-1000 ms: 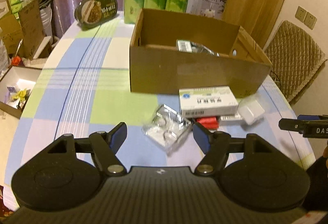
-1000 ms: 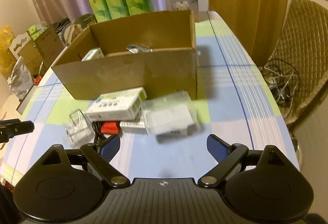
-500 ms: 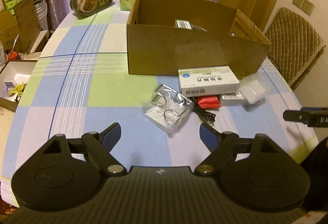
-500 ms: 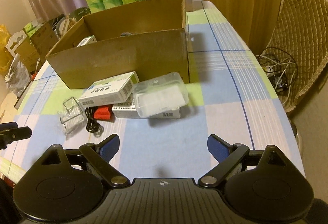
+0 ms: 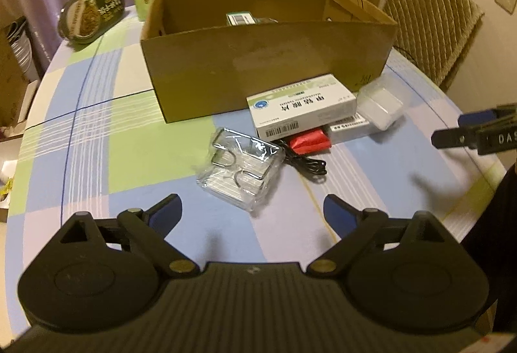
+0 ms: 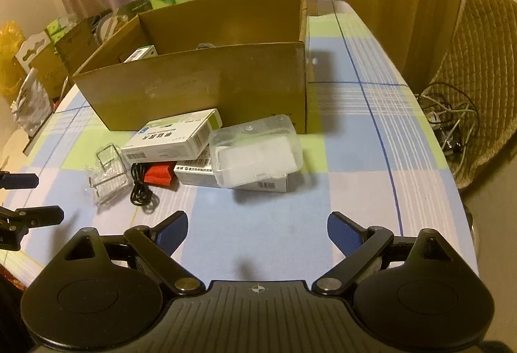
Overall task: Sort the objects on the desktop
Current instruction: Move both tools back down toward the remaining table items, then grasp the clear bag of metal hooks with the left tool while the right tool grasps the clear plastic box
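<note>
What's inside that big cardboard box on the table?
Inside the cardboard box, the left view shows a small green-and-white packet near the back wall; the right view shows a small white box at the left end. The front wall hides the rest of the floor.

Checked tablecloth bears cardboard box, clear packet, black cable — perhaps more.

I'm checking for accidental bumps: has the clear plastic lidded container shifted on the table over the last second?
No. The clear plastic lidded container rests atop the flat grey box near the brown cardboard box's front right corner, as before; only the camera has moved.
</note>
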A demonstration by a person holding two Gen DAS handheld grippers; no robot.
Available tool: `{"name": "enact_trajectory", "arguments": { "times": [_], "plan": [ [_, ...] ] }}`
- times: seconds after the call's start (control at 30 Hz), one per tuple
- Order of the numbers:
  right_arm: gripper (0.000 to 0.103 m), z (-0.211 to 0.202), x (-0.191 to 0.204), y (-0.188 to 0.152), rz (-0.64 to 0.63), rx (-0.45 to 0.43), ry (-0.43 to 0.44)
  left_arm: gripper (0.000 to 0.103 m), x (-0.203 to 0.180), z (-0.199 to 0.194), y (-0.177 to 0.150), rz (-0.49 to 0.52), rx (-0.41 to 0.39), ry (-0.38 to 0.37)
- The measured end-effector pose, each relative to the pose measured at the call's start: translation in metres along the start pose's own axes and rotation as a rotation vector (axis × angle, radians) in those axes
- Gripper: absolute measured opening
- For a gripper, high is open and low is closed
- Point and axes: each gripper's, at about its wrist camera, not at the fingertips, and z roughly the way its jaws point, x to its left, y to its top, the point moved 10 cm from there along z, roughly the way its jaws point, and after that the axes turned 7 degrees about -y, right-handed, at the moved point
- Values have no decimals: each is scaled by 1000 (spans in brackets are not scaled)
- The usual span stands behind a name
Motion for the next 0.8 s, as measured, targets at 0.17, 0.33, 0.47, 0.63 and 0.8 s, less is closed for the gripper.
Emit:
{"name": "enact_trajectory", "arguments": {
  "times": [0.17, 0.33, 0.47, 0.63, 0.8],
  "plan": [
    [91, 9, 3, 5, -21, 5, 6, 92, 1, 11, 2, 30, 17, -4],
    [91, 18, 7, 10, -61, 10, 12, 92, 2, 20, 4, 40, 29, -22],
    [91, 26, 12, 13, -123, 10, 16, 92, 3, 26, 7, 66, 33, -33],
    [91, 35, 14, 17, -181, 13, 24, 92, 2, 32, 14, 115, 21, -51],
    [91, 41, 16, 22, -233, 1, 34, 92, 0, 43, 18, 210, 26, -86]
  ]
}}
